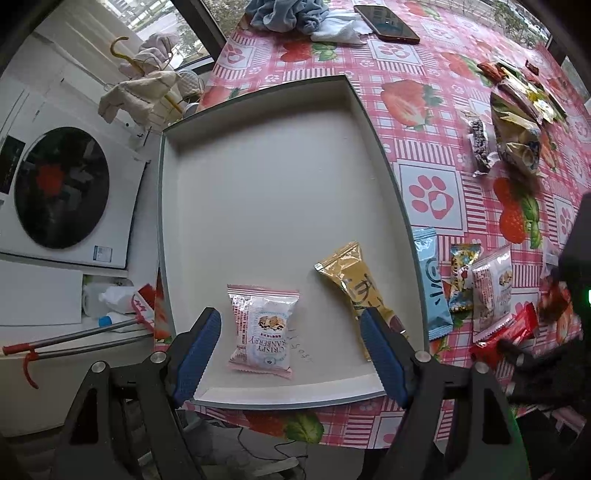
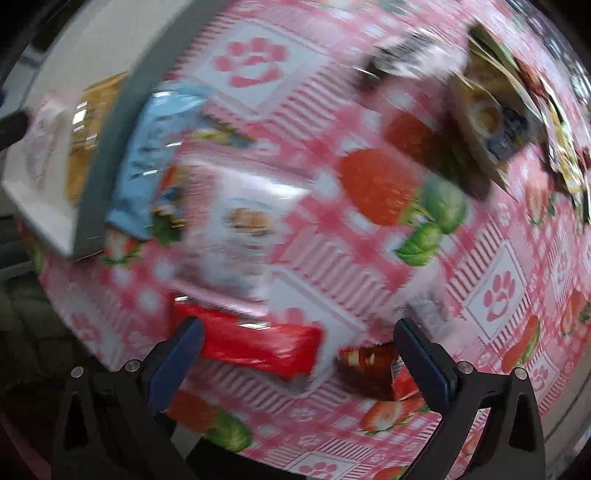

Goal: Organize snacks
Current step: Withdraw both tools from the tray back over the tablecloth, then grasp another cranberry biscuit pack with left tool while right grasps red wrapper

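A white tray with a grey rim (image 1: pixel 388 162) lies on the strawberry tablecloth. A pink-white cranberry packet (image 1: pixel 262 332) and a gold packet (image 1: pixel 360 291) lie inside it. My left gripper (image 1: pixel 291 317) hangs open over the tray's near end, one finger on each side of the cranberry packet, apart from it. Right of the tray lie a blue packet (image 1: pixel 432 284), a colourful small packet (image 1: pixel 461 277), a second pink-white packet (image 2: pixel 236 236) and a red packet (image 2: pixel 258 343). In the blurred right wrist view my right gripper (image 2: pixel 298 328) is open above the red packet and a small brown wrapped snack (image 2: pixel 373 363).
A loose pile of snack bags (image 1: pixel 517 122) and a dark bar (image 1: pixel 480 144) sit at the far right. A phone (image 1: pixel 388 22) and crumpled cloths (image 1: pixel 288 14) lie at the back. The table's edge runs just below the tray, and a washing machine (image 1: pixel 62 188) stands left.
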`<state>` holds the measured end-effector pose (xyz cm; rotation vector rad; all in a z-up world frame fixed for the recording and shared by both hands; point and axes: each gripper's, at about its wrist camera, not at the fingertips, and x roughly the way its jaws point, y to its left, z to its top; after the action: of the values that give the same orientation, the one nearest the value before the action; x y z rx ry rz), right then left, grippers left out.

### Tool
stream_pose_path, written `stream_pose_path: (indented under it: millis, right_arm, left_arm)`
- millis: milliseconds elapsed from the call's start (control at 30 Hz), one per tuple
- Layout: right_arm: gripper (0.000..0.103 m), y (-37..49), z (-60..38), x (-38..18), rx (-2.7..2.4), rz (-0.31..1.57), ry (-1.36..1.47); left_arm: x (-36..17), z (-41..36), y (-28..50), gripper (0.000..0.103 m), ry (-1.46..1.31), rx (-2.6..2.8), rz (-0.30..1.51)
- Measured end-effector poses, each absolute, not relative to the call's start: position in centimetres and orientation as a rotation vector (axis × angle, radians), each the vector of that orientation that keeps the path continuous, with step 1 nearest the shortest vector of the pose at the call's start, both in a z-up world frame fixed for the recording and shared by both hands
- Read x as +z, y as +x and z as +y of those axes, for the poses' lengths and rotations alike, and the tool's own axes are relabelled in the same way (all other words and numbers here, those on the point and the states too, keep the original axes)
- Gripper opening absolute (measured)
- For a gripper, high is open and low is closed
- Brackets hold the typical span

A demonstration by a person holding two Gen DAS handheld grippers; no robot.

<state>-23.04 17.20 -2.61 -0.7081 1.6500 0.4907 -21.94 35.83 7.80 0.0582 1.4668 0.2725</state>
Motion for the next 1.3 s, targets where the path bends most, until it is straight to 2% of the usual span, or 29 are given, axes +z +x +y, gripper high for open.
stream_pose_path:
  millis: [300,500,1000,1133,1300]
  right_arm:
    - [0.103,-18.9,10.9,-3.2,0.293,1.659,-0.627]
    - [0.103,-17.2,5.6,-2.7,0.183,1.716,-0.435]
    - [0.103,-17.9,-6.5,-1.8,0.089,1.798,-0.006]
    - [0.103,-18.7,-6.7,-0.1,0.168,1.766,-0.055]
    - [0.103,-21.4,-3.2,1.7,0.356,1.674,-0.302]
  left_arm:
    - [7.9,33.9,-21.2,0.081,0.086,0.186,1.475]
    - [7.9,30.7,-19.6,0.081,0.022,0.063,1.491]
    - [2.4,22.5,-17.0,0.081,-0.031,0.030,1.651]
    - [0.7,21.5,-16.3,0.081,-0.047,0.090,1.686]
    - [-0.7,20.8,-16.1,0.081,-0.073,0.134,1.713]
